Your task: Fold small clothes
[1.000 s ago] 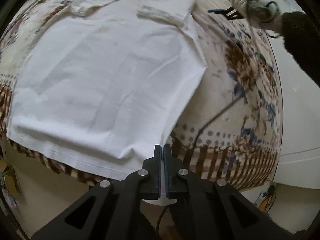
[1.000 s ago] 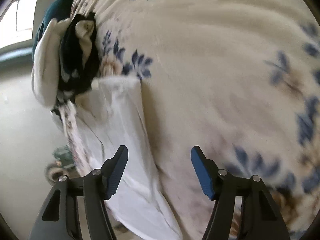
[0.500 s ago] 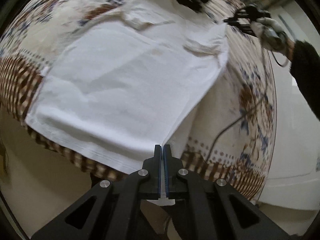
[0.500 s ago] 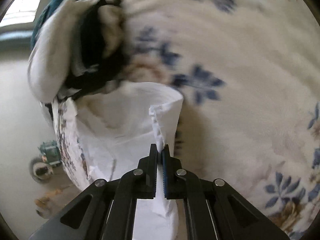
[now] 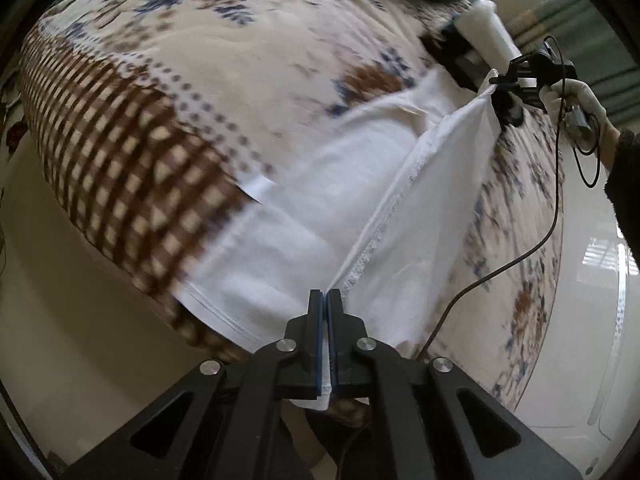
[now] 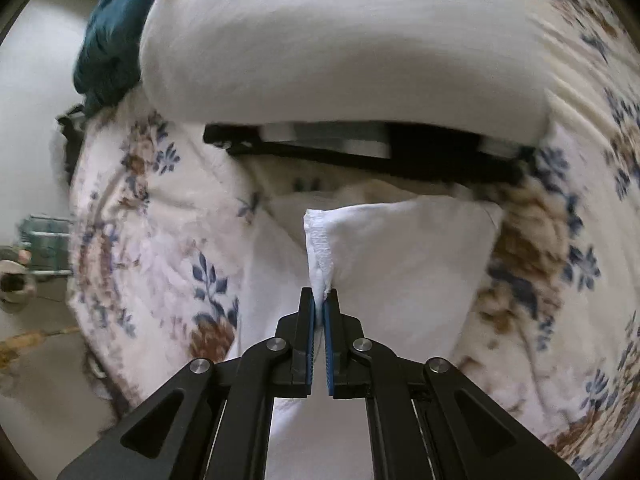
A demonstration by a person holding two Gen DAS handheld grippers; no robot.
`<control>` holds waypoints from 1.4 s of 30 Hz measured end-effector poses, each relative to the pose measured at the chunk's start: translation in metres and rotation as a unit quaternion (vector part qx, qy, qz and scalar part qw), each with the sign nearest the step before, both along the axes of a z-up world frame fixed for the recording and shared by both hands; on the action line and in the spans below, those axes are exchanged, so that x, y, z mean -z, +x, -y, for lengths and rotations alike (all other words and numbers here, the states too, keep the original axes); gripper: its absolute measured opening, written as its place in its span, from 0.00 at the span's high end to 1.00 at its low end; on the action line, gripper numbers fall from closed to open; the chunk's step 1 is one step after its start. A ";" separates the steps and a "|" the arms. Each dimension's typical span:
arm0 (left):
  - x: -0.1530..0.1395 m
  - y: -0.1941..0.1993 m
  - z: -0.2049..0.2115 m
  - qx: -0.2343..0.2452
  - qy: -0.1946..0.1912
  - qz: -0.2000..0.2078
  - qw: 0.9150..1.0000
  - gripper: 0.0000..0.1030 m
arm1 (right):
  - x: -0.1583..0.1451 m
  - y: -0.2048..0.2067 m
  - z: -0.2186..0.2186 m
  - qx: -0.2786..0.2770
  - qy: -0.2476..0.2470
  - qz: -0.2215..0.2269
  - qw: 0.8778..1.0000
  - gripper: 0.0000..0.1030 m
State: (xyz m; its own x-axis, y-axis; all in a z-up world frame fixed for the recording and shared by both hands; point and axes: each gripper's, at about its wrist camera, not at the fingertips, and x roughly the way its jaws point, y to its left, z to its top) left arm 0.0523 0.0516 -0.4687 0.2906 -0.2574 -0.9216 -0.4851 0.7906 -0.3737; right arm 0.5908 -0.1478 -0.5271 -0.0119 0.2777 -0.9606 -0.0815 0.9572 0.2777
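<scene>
Garment: white shirt (image 5: 320,216) on the floral bedspread (image 5: 180,92), one side lifted mid-fold.
Left tool (image 5: 325,300): clenched on the hem corner.
Right tool (image 6: 319,300): pinching a bunched upper edge.
Risk: the thin right pinch may slip; uneven pull would skew the fold.
Obstacle: pillow (image 6: 340,40) near the right tool.

A home bedroom: a floral quilt (image 5: 224,92) is covering the bed, with a white pillow (image 6: 344,44) and a teal garment (image 6: 108,48) lying at the quilt's far end, pale floor showing below its edge.
</scene>
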 end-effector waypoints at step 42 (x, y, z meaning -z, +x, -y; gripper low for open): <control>0.080 0.026 -0.037 0.098 -0.013 -0.108 0.989 0.98 | 0.134 -0.522 0.050 0.083 0.076 -0.289 0.951 0.95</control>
